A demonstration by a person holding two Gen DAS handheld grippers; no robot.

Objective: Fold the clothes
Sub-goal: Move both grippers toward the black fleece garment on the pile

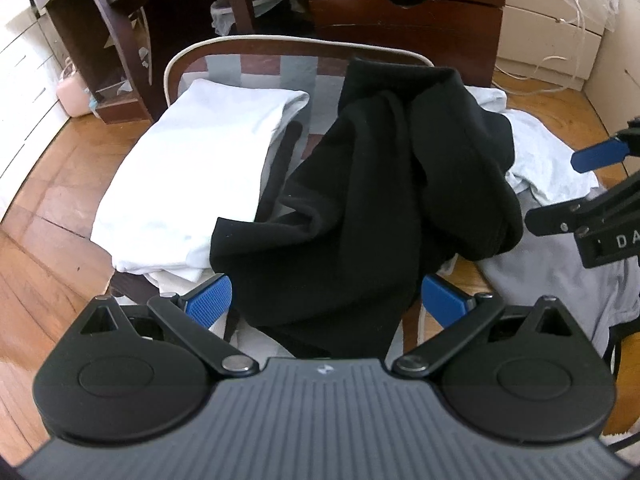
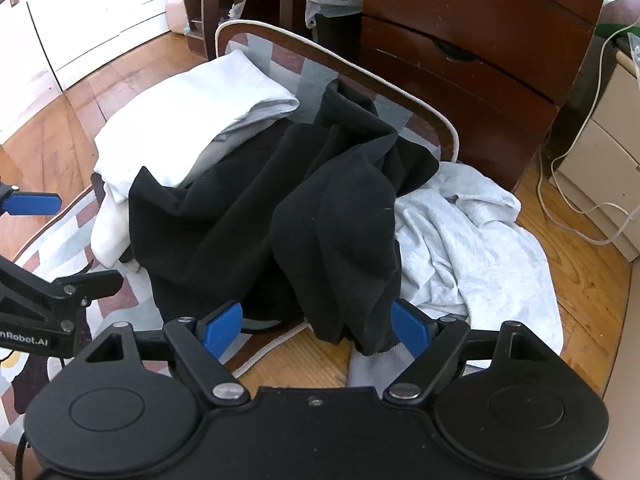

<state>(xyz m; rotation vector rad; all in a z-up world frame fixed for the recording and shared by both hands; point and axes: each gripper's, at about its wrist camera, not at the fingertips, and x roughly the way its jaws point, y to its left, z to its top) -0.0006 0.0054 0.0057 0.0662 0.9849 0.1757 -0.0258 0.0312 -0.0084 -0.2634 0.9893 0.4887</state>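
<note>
On a patchwork rug (image 1: 256, 68) over wood floor (image 1: 52, 184): black garment (image 1: 360, 200) heaped at centre, rumpled, spilling from 12 o'clock down to 6 o'clock in the left wrist view. Folded white stack (image 1: 188, 176) at 10 o'clock, touching the black cloth along its right edge. Grey garment (image 1: 548, 164) crumpled at 2 o'clock, partly under the black heap and running onto bare floor.

Left gripper (image 1: 328, 304) at 6 o'clock, jaws spread wide, blue pads (image 1: 210, 300) on either side of the black cloth's near hem; gripping nothing that can be seen, though contact between pads and cloth cannot be told for certain. Right gripper's blue fingertip and black linkage intruding at 3 o'clock.

From the right wrist: right gripper (image 2: 318, 326) likewise spread wide at 6 o'clock, pads (image 2: 222, 330) flanking a hanging fold of the black garment (image 2: 280, 208), not clamped. Grey garment (image 2: 472, 240) at 3 o'clock, white stack (image 2: 192, 120) at 10 o'clock, rug (image 2: 264, 50) beyond. Left gripper (image 2: 32, 204) edging in at 9 o'clock, one blue finger showing.

Behind, at 12 o'clock: dark wooden drawers (image 2: 480, 52), lined bin (image 2: 332, 12) just beside them. White cable (image 2: 568, 168) trailing across the floor (image 2: 592, 280) at 2 o'clock, white cabinet (image 2: 80, 12) at 11 o'clock.
</note>
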